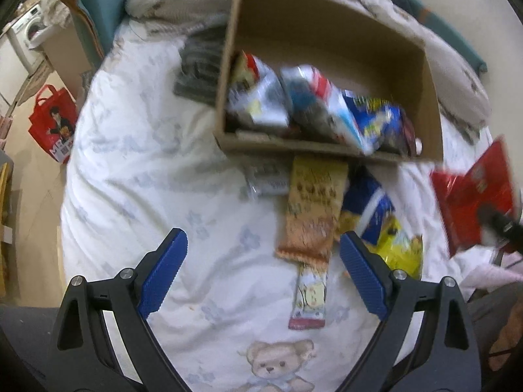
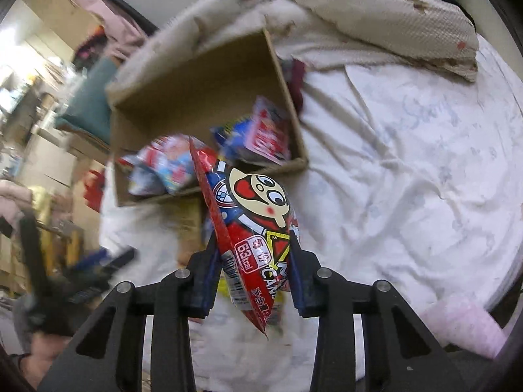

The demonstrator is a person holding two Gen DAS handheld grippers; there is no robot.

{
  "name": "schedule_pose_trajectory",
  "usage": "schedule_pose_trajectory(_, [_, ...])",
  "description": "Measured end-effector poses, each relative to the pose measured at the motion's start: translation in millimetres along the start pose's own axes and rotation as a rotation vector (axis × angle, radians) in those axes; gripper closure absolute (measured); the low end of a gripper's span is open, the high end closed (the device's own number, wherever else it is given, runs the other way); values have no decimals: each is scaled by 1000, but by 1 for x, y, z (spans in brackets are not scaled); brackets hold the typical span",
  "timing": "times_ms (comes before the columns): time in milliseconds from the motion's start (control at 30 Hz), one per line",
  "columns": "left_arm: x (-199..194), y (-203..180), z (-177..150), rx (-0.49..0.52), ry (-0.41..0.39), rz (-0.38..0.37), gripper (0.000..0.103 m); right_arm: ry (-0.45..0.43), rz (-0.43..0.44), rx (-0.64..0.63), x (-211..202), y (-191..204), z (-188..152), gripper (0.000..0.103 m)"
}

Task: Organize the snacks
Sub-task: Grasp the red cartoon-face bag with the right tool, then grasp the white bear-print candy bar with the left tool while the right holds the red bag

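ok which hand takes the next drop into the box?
Right. The right gripper is already shut on the red snack packet, close to the cardboard box. The left gripper is open and empty over the bed.

Cardboard, cloth and shiny foil

The box (image 1: pixel 330 36) is matt brown cardboard; the bedsheet (image 1: pixel 147 170) is soft, creased printed cloth. The red snack packet (image 2: pixel 251 228) is glossy plastic film; gripper pads (image 1: pixel 163 271) look like ribbed blue plastic on matt black arms.

A bed (image 1: pixel 137 176) with white flowered sheet fills the room; beside it a tiled floor (image 1: pixel 19 130), perhaps a washing machine (image 1: pixel 31 29).
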State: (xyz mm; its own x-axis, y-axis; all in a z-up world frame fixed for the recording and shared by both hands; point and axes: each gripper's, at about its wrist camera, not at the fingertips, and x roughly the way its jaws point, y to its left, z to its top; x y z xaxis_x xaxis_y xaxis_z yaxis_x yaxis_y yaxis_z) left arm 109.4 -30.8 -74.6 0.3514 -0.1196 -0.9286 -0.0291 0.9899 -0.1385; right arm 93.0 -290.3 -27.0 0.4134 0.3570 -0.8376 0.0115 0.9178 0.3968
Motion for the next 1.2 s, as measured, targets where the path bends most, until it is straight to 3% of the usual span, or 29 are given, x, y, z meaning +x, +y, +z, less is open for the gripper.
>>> schedule_pose_trajectory(300, [25,-22,-24,74,96,0,13,-92,68,57,-8,-4,1,65])
schedule_pose_trajectory(467, [49,-47,-43,172,168,-6,21,-63,85,82,1,-8,2,66])
schedule_pose_trajectory(567, [63,-60,-51,224,222,-17,38,-53,76,79,5,-8,2,66])
schedule_pose_trajectory(633, [67,-65,-55,256,224,19,68,-48,72,74,6,-7,1,65])
schedule_pose_trajectory(700, [68,-68,-54,279,222,42,80,-43,69,72,7,-6,2,66])
schedule_pose_trajectory(967, [54,-59,-57,249,266,13,81,-43,87,72,7,-4,2,66])
schedule_pose_trajectory(1200, [27,-37,-79,186,282,-1,81,-51,107,69,4,-2,2,66])
